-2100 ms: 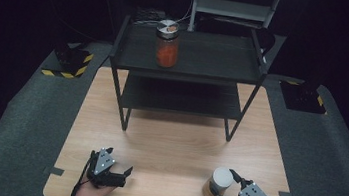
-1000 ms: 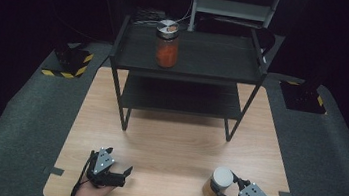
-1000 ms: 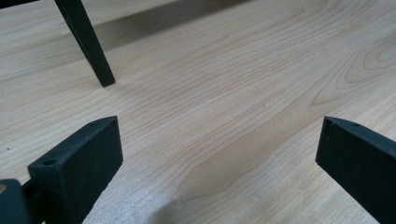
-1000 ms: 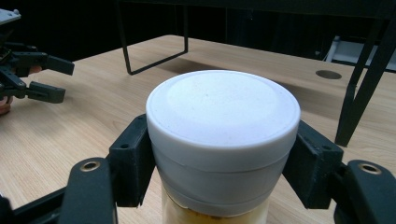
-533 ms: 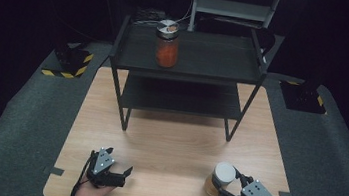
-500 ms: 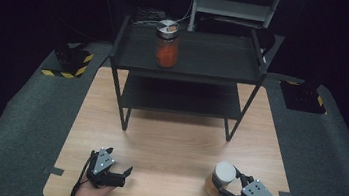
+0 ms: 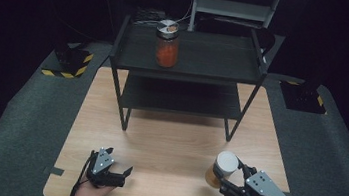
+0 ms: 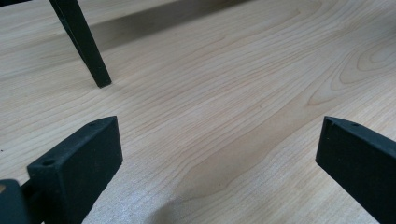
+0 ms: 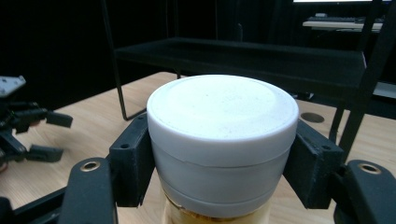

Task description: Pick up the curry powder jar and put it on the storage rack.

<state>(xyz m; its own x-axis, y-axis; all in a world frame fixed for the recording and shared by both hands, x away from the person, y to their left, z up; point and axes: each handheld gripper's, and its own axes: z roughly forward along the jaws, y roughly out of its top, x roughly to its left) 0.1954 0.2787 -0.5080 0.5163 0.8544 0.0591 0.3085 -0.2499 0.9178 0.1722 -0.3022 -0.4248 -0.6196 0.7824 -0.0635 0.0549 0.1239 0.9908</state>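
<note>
Right tongs (image 7: pixel 230 181) clamped on white-lidded jar (image 7: pixel 222 168) at lower right, lifted off worktop (image 7: pixel 177 143); lid blank (no readable label). Left tongs (image 7: pixel 113 165) spread apart, empty, at lower left.

We list a black two-tier shelf (image 7: pixel 185 74) at the far end of the wooden table (image 7: pixel 171 148); a jar of orange-red contents (image 7: pixel 167 44) with a metal lid upright on its top tier; grey floor mat (image 7: pixel 23 125) around
</note>
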